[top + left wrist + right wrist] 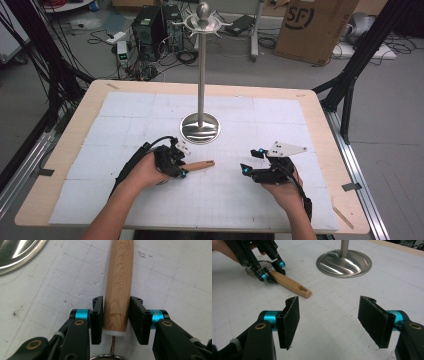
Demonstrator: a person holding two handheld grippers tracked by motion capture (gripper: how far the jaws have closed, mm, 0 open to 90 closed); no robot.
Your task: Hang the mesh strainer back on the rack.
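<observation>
A wooden handle (200, 164) stamped "KITCHEN TOOL" lies flat on the white mat, left of centre. My left gripper (181, 167) is shut on it near its white-capped end, both pads pressed against its sides (117, 290). A thin metal wire and ring (107, 356) run back from that end under the gripper. From the right gripper view the handle (289, 285) shows a slot at its free tip, with the left gripper (273, 271) on its far end. My right gripper (250, 161) rests on the mat to the right, jaws open and nothing between them (328, 317).
A steel stand with a round base (200, 127) and a tall pole (202, 75) topped with hooks rises behind the handle, its base (344, 262) just ahead of the right gripper. The white mat (280, 120) covers a wooden table. Cables and a cardboard box (312, 25) lie on the floor beyond.
</observation>
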